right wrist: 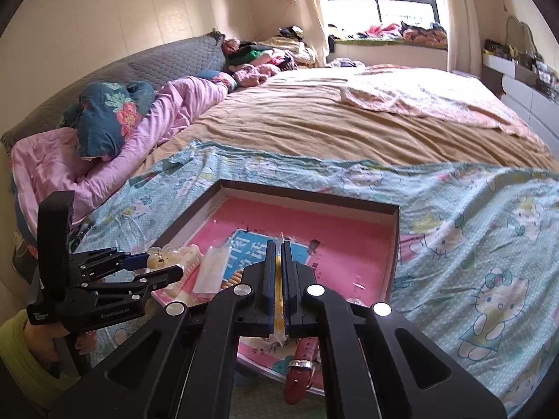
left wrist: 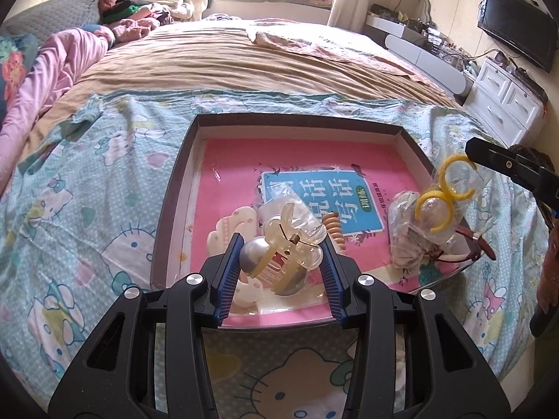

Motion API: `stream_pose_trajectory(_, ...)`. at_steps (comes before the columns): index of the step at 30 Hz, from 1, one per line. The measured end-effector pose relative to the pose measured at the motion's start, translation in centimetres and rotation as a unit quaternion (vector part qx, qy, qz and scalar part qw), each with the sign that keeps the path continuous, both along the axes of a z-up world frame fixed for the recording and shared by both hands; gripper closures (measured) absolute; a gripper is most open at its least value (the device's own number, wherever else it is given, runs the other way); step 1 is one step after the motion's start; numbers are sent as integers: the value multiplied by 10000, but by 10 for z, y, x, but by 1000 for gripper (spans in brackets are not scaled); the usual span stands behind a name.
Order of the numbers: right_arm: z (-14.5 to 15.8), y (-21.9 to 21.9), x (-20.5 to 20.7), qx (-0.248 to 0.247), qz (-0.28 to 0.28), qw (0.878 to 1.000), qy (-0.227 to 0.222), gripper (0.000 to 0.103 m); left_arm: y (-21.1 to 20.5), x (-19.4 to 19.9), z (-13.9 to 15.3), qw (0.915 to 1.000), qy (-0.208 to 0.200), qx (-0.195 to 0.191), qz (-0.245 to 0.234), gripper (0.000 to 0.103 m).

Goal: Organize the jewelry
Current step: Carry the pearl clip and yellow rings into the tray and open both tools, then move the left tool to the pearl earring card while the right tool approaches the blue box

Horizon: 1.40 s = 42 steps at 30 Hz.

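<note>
While a clear hair clip [left wrist: 283,244] is gripped by the left gripper [left wrist: 281,262] at lower centre, a plastic bag [left wrist: 433,209] is pinched by the right gripper [right wrist: 278,279] over the box [left wrist: 174,188]; both likely need lowering inside before release.
</note>
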State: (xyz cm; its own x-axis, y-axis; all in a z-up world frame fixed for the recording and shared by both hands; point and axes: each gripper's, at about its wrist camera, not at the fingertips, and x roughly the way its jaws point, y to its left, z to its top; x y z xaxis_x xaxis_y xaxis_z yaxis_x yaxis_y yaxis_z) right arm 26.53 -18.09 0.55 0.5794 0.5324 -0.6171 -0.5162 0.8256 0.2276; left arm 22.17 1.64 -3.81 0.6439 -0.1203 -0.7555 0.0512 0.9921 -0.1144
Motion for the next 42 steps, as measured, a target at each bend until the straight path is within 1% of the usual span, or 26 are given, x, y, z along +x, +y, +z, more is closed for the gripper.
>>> stream_pose_trajectory(5,-5,-3,4,52,-128,9998,156,99,6,2,-5,10000,76,-39,37,67)
stream_pose_trajectory(6,-5,-2,4,42,-141,9998,161,92,7,2,-6,9999,79,-43,44,62)
stream_pose_trajectory(7,-5,-2,3,32,-160,9997,154,82,8,2,-5,9999,65,-41,64,56)
stream_pose_trajectory(8,-5,-3,2,21,-178,9997,141,78,9,2,-5,10000,51,-37,74,56)
stream_pose_trajectory(10,-3,-4,-1,13,-201,9997,102,68,10,2,-3,9999,34,-66,73,54)
stream_pose_trajectory(11,-1,-5,-3,13,-213,9997,72,65,10,1,-2,9999,17,-58,92,52)
stream_pose_trajectory(13,3,-7,-9,19,-236,9997,-16,52,11,-1,1,9999,-21,-75,98,44)
stream_pose_trajectory(16,10,-12,-19,63,-311,9994,-138,40,12,-5,8,9998,-101,-91,118,34)
stream_pose_trajectory(17,12,-15,-24,98,-317,9993,-165,38,12,-7,11,9998,-128,-98,121,33)
stream_pose_trajectory(18,15,-17,-28,124,-334,9992,-197,35,12,-9,13,9997,-160,-99,126,30)
stream_pose_trajectory(19,17,-20,-31,144,-349,9990,-223,35,12,-12,17,9996,-211,-90,136,26)
stream_pose_trajectory(20,19,-23,-35,166,-354,9989,-242,35,11,-14,20,9996,-240,-81,140,24)
stream_pose_trajectory(23,23,-31,-47,233,-360,9987,-257,33,10,-22,28,9993,-337,-38,149,15)
stream_pose_trajectory(24,24,-33,-51,243,-365,9987,-259,27,10,-23,29,9992,-358,-19,150,12)
stream_pose_trajectory(26,25,-39,-60,243,-431,9983,-303,20,8,-29,33,9991,-404,39,134,11)
stream_pose_trajectory(33,26,-51,-80,249,-450,9983,-274,20,3,-50,42,9987,-486,166,48,10)
stream_pose_trajectory(42,13,-53,-101,155,-329,9993,-50,20,-4,-73,37,9990,-376,222,-73,10)
